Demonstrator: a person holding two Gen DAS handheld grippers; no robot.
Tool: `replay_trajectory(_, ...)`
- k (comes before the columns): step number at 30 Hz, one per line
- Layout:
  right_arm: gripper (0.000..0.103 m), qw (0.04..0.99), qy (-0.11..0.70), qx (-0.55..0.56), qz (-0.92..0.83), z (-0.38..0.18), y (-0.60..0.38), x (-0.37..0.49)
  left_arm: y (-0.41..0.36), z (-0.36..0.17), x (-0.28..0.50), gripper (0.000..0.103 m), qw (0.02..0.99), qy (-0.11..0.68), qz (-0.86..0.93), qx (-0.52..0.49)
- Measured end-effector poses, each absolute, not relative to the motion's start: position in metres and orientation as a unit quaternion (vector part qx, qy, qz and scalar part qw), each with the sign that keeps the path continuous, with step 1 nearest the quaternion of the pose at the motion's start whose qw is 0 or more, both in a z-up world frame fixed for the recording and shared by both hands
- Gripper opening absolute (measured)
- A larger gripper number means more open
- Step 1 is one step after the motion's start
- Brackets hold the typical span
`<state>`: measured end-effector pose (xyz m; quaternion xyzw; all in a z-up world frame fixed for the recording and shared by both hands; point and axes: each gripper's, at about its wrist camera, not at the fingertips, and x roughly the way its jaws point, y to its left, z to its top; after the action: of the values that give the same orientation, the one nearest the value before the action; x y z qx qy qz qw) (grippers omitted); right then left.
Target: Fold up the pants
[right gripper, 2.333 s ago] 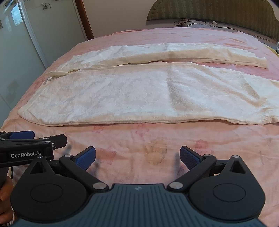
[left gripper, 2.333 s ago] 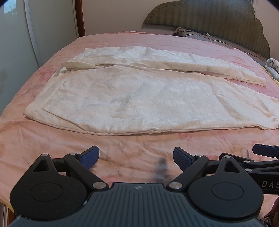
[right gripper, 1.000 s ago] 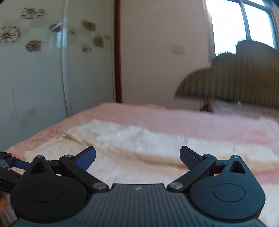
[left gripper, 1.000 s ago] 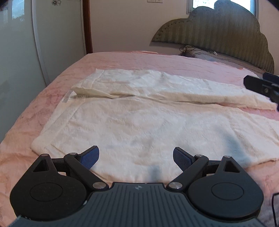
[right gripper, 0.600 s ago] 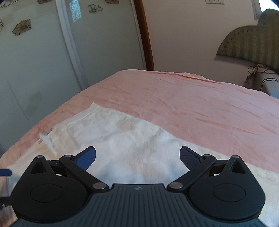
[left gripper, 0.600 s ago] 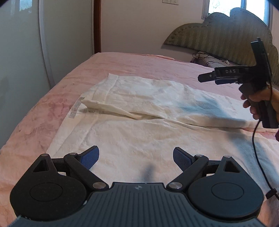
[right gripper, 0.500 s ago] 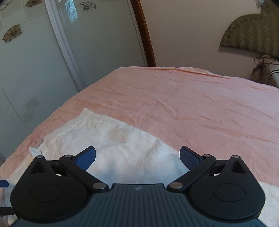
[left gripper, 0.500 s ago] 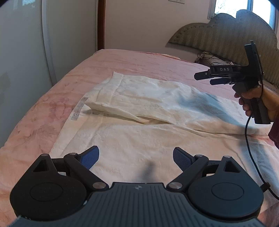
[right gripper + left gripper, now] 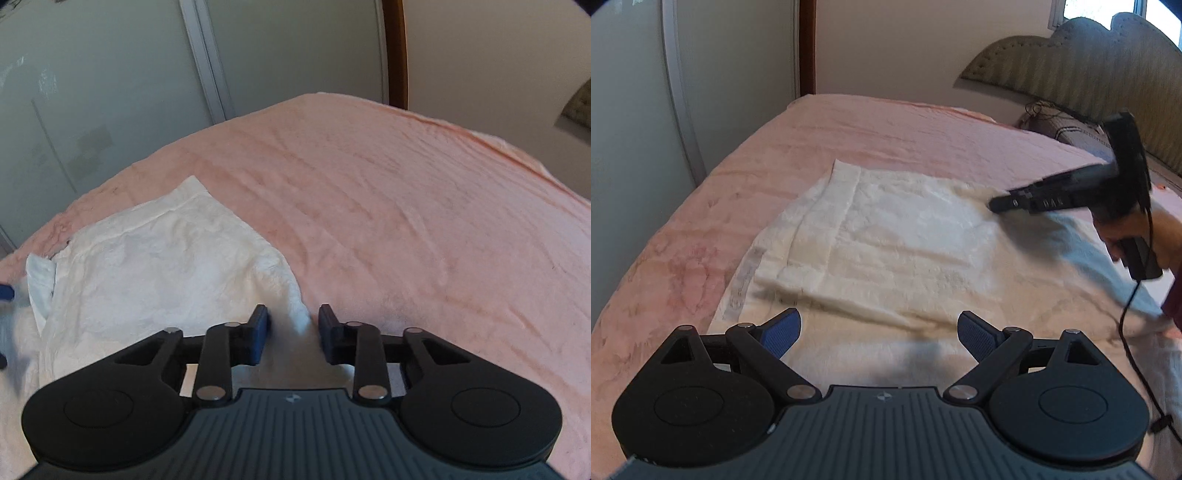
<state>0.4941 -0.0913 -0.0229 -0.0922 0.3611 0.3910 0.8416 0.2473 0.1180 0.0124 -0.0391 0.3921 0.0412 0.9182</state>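
White pants (image 9: 905, 240) lie flat on the pink bed cover (image 9: 886, 129), waistband toward the left, one half folded partly over the other. My left gripper (image 9: 879, 332) hovers open over the near part of the pants, nothing between its blue pads. My right gripper (image 9: 293, 328) is low at the far edge of the pants (image 9: 166, 266). Its jaws are closing, with the fabric's edge in the narrow gap between the pads, and a gap still shows. From the left wrist it appears as a black tool (image 9: 995, 204) held by a hand (image 9: 1126, 229).
Pale sliding wardrobe doors (image 9: 628, 147) stand past the bed's left side. A padded headboard (image 9: 1089, 66) and a pillow (image 9: 1056, 125) are at the far right. A black cable (image 9: 1134, 332) hangs from the right tool across the pants. Bare pink cover (image 9: 406, 203) stretches beyond the pants.
The right gripper swung down onto the pants' far edge and its jaws went from wide to narrow around the fabric. The left gripper moved closer over the pants, still open.
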Motion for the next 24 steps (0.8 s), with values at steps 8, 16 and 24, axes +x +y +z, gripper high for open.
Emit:
replay_trajectory(8, 0.007, 0.848, 0.199, -0.307, 0.383, -0.002, -0.06, 0.378, 0.153, 0.035, 0.331, 0.094, 0.911, 0.354, 0.026, -0.208)
replay_trajectory(16, 0.004, 0.816, 0.173, -0.378, 0.401, -0.025, -0.047, 0.337, 0.18, 0.004, 0.405, 0.091, 0.838, 0.388, 0.041, -0.383)
replay_trajectory(24, 0.069, 0.868, 0.286, -0.138, 0.383, -0.003, -0.098, 0.452, 0.178, 0.005, 0.4, 0.093, 0.85, 0.394, 0.059, -0.346)
